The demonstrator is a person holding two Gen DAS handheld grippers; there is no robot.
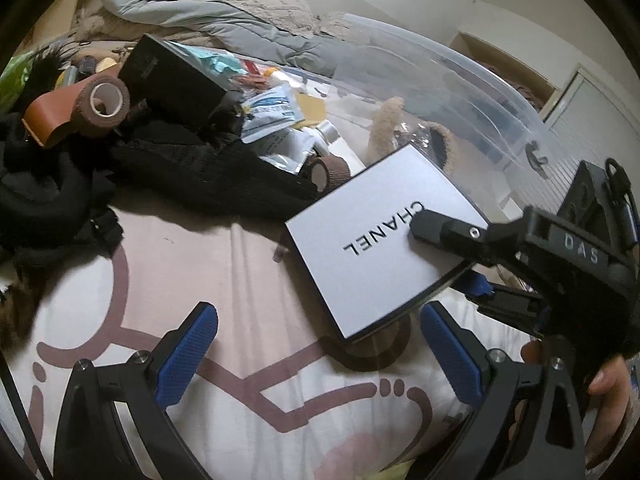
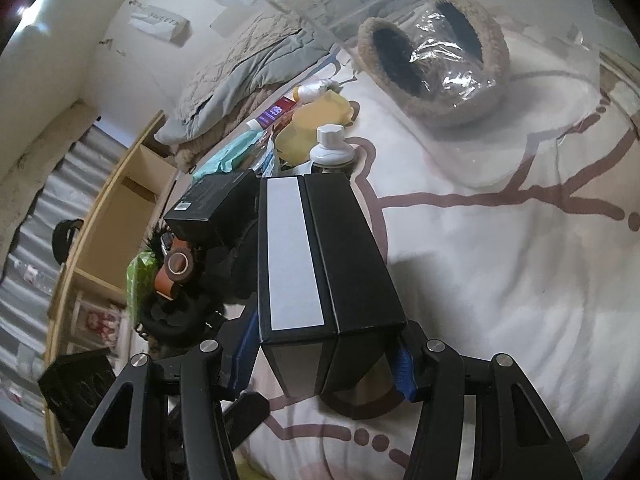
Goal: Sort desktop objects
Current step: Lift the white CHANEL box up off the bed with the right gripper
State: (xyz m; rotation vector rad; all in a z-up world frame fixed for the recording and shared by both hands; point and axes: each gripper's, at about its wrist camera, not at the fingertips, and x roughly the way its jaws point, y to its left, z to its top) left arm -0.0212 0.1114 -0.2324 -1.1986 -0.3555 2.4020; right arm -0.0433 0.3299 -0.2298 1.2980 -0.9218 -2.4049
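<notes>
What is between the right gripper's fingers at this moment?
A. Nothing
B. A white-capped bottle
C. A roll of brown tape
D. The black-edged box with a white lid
D: in the right wrist view the right gripper has its blue pads against both sides of the box, and the left wrist view shows the same box clamped.

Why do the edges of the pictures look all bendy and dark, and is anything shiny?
Left wrist view: the fisheye lens curves the clear plastic bin and blackens the corners; the white Chanel box is sharp and casts a dark shadow on the bedsheet. Right wrist view: glare glints off the plastic wrap on the furry slippers; the shelf bows at the left.
</notes>
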